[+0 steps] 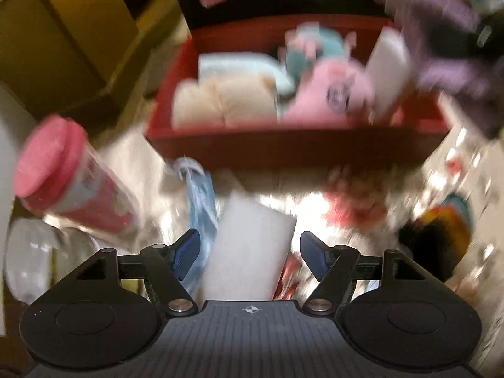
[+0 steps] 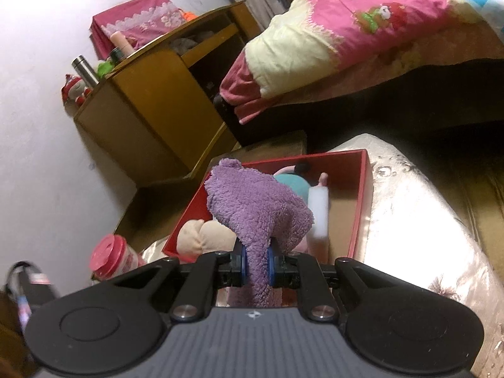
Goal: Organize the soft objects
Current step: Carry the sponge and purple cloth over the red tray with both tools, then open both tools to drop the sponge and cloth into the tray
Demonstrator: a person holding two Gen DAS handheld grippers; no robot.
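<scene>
My left gripper [image 1: 249, 239] points down at a shiny cloth surface. It is open, and a white foam block [image 1: 249, 252] lies between its blue pads, apart from both. Beyond it stands a red box [image 1: 283, 148] holding a beige plush [image 1: 220, 100], a pink plush [image 1: 324, 94], a teal plush [image 1: 315, 47] and another white block [image 1: 390, 72]. My right gripper [image 2: 257, 266] is shut on a purple fleecy plush [image 2: 255, 201], which hangs over the near left part of the red box [image 2: 362, 195]. The same purple plush [image 1: 441, 31] shows blurred at the upper right of the left wrist view.
A pink-lidded cup [image 1: 63, 170] lies left of the box, next to a blue-white bag [image 1: 201, 195] and clear glassware [image 1: 28, 252]. A dark, multicoloured item [image 1: 441, 230] sits at right. A wooden cabinet [image 2: 151, 94] and a bed with a pink quilt [image 2: 346, 31] stand behind.
</scene>
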